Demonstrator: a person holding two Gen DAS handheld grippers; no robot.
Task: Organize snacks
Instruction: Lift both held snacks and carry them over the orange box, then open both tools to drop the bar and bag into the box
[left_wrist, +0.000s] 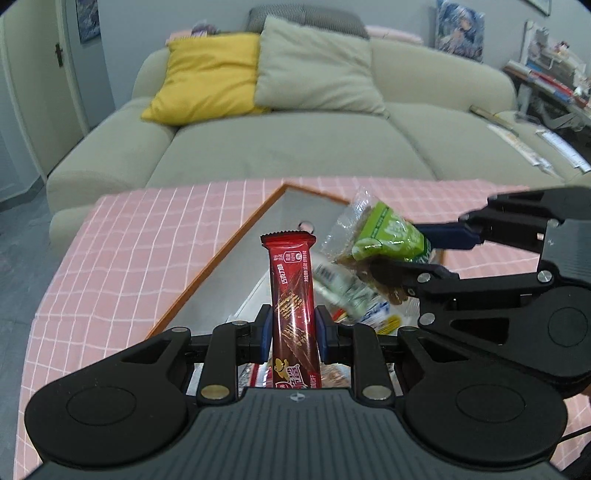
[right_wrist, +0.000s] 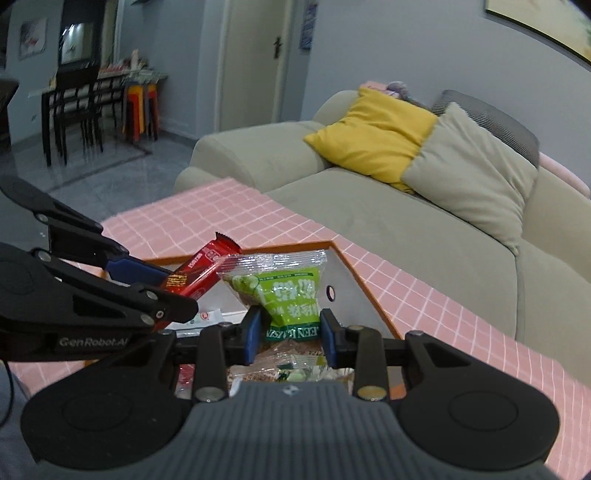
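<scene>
Red bar (left_wrist: 293, 295) clamped, tray rim (left_wrist: 218, 254) perhaps close

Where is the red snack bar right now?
The red snack bar stands upright, clamped in the left gripper above the orange-rimmed box; the green packet in the right gripper is just to its right.

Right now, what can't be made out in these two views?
- Snacks in the box: left view, mostly hidden by both claws and blurred.
- Red bar lower end: left view, hidden behind the left claw.
- Green packet bottom: right view, hidden behind the right claw.
</scene>
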